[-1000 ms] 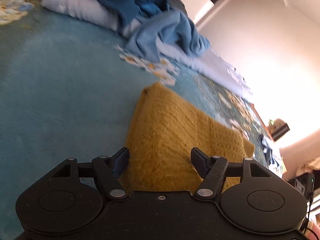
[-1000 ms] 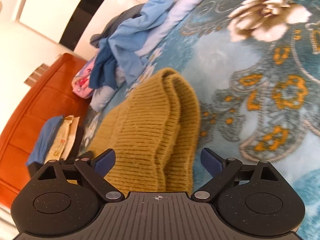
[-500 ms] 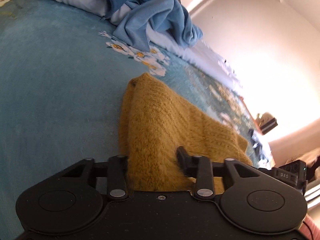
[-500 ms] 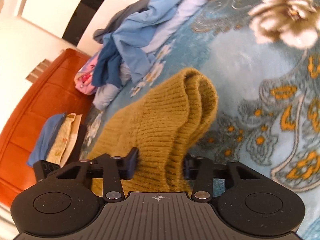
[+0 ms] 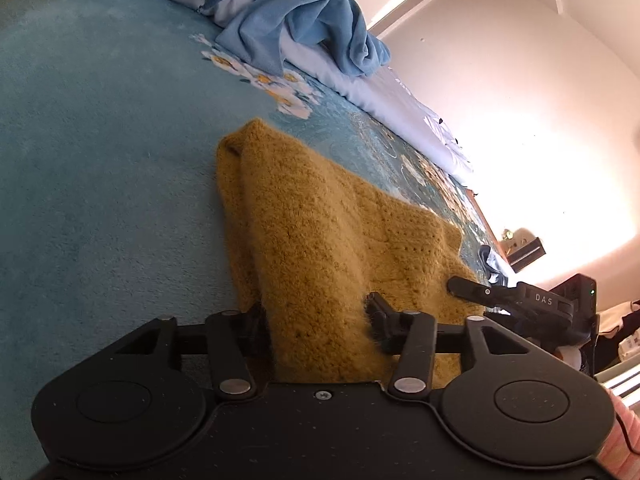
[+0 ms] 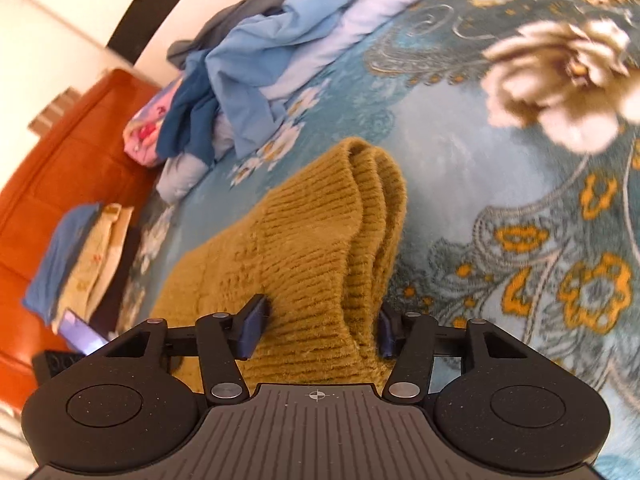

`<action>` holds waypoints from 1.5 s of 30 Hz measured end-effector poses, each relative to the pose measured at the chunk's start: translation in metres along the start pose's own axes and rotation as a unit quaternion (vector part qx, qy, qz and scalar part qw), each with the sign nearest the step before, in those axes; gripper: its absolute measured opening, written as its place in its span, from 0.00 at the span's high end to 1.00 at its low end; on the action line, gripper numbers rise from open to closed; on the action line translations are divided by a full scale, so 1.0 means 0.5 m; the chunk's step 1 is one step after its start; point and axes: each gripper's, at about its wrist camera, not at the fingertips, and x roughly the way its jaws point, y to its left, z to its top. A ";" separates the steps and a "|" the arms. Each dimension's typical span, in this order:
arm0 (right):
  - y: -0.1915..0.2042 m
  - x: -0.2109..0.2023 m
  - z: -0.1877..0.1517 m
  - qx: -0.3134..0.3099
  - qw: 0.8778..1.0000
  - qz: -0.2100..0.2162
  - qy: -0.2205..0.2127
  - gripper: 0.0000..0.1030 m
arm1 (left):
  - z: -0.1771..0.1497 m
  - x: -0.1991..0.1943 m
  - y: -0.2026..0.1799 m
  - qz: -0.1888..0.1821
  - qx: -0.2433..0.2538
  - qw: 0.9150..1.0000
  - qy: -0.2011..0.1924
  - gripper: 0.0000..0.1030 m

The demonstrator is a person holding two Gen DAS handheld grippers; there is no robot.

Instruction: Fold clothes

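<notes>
A mustard knitted sweater [image 5: 320,232] lies folded in layers on the teal floral bedspread [image 5: 100,160]. My left gripper [image 5: 316,316] is shut on its near edge, fingers pressed into the knit. My right gripper [image 6: 320,324] is shut on the ribbed, layered end of the same sweater [image 6: 320,232]. The right gripper also shows in the left wrist view [image 5: 516,300], at the sweater's far right side.
A heap of blue clothes [image 5: 304,12] lies on a white pillow at the far side; it also shows in the right wrist view [image 6: 256,64]. An orange-brown headboard [image 6: 56,184] stands left, with folded blue and cream clothes [image 6: 80,256] beside it.
Both grippers went from open around the sweater's edges to shut on the knit. The gathered fabric has bunched and lifted slightly between the fingers.
</notes>
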 end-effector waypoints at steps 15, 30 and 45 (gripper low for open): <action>0.082 -0.139 -0.011 -0.056 0.997 -0.029 -0.051 0.68 | -0.013 -0.040 -0.191 -0.005 0.098 0.995 -0.028 0.74; -0.136 -0.488 0.145 -0.067 0.977 -0.161 -0.121 0.69 | -0.011 0.317 -0.578 -0.117 0.199 0.971 0.063 0.74; -0.418 -0.723 0.477 -0.096 0.937 -0.314 -0.118 0.75 | -0.010 0.744 -0.898 -0.214 0.230 0.947 0.064 0.74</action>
